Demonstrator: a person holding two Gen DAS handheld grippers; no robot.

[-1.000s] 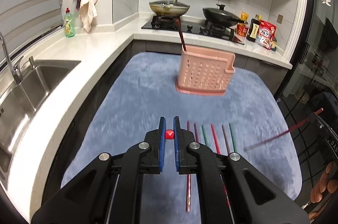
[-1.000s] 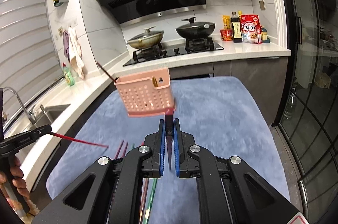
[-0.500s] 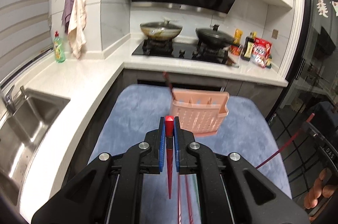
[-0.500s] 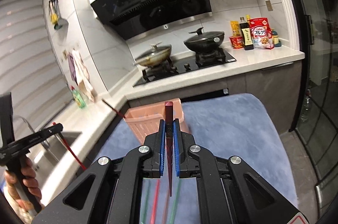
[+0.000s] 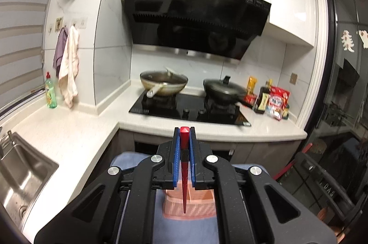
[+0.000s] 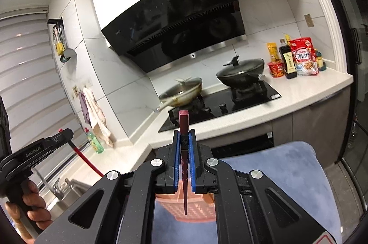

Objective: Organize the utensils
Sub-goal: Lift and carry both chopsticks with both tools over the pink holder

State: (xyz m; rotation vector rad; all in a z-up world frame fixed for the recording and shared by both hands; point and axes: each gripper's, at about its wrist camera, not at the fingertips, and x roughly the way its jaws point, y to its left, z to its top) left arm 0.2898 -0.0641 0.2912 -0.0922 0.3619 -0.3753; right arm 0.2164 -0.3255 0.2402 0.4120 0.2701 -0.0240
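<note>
My left gripper (image 5: pixel 184 136) is shut on a red chopstick (image 5: pixel 184 179), held upright with its tip down over the pink utensil basket (image 5: pixel 200 205). My right gripper (image 6: pixel 184 138) is shut on a dark maroon chopstick (image 6: pixel 184 165), also upright, its tip over the same pink basket (image 6: pixel 200 207). The basket stands on a blue mat (image 6: pixel 287 172) and is mostly hidden behind the gripper bodies. The left gripper with its red chopstick shows in the right wrist view (image 6: pixel 65 136). The right gripper's body shows at the right edge of the left wrist view.
A white counter (image 5: pixel 76 140) holds a sink (image 5: pixel 20 172) at left. A black hob (image 5: pixel 191 108) carries two lidded pans (image 5: pixel 164 83). Bottles and food packets (image 6: pixel 296 57) stand at the counter's right end. A green soap bottle (image 5: pixel 50 94) and hanging cloths are at left.
Both grippers have risen and tilted up, each carrying its chopstick. The basket has dropped to the bottom of both views; the chopsticks lying on the mat are out of sight.
</note>
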